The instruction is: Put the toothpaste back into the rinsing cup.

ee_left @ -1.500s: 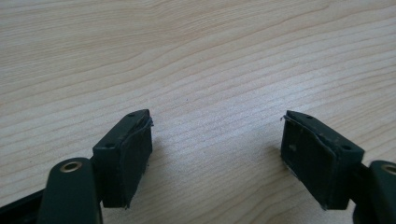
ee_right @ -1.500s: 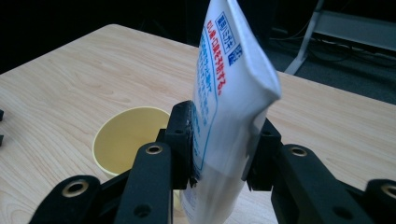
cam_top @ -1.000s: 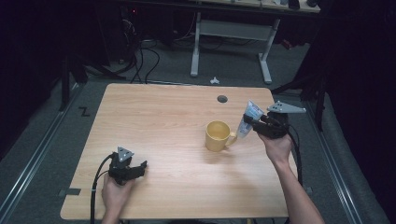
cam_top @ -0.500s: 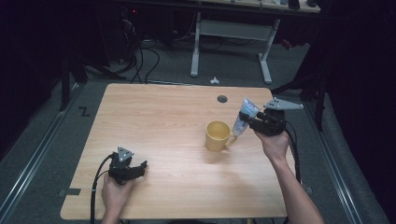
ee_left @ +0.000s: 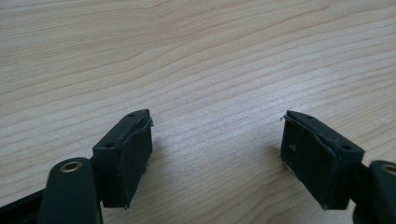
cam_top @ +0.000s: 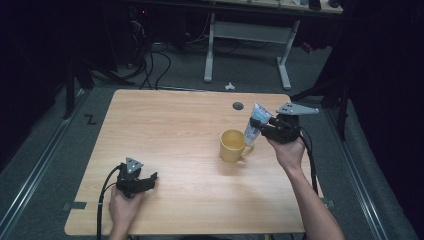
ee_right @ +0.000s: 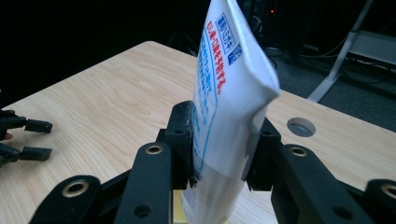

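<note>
- Lower left of the high view: the left gripper (cam_top: 150, 178) rests on the wooden table (cam_top: 170, 125), held by a hand near the front edge. In the left gripper view its jaws stand wide apart with only bare wood between them.
- Centre right of the high view: a yellow mug (cam_top: 233, 145) stands upright on the table, its handle turned toward the right.
- Just right of the mug and above its rim: a white tube (cam_top: 255, 125) with blue and red print, tilted, its crimped flat end uppermost.
- Right of the high view: the right gripper (cam_top: 259, 128) is clamped on the tube; in the right gripper view its pads (ee_right: 183, 140) press the tube's sides, lower end pointing down toward the mug.
- A round hole (cam_top: 238, 106) lies in the tabletop, above the mug.
</note>
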Motion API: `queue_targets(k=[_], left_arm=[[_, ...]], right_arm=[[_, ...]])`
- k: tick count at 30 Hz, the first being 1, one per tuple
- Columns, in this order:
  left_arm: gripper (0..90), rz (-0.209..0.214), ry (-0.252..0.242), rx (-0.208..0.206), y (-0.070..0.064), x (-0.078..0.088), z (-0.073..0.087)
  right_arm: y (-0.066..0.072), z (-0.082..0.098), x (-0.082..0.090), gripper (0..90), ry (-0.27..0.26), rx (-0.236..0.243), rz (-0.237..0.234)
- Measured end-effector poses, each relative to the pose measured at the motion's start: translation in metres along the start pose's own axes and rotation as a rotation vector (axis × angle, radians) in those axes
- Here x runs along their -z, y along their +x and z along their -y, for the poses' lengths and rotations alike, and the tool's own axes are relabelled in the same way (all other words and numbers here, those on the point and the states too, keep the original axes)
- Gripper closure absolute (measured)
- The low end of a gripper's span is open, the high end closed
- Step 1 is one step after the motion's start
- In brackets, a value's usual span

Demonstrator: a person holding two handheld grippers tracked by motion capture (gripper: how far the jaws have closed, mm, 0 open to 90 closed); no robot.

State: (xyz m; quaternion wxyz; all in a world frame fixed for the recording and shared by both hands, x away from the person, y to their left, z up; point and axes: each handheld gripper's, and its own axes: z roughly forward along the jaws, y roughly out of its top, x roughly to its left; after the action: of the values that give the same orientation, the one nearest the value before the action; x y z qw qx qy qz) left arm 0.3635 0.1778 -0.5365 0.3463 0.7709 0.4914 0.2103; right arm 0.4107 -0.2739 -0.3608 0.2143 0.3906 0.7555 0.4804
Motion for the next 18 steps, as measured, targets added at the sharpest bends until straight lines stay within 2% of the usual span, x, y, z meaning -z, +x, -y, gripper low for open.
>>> queue_targets(k=[18], left_arm=[[25.0, 0.000, 0.000, 0.000, 0.000, 0.000, 0.000]], right_arm=[[0.009, -0.007, -0.012, 67.9, 0.009, 0.016, -0.019]])
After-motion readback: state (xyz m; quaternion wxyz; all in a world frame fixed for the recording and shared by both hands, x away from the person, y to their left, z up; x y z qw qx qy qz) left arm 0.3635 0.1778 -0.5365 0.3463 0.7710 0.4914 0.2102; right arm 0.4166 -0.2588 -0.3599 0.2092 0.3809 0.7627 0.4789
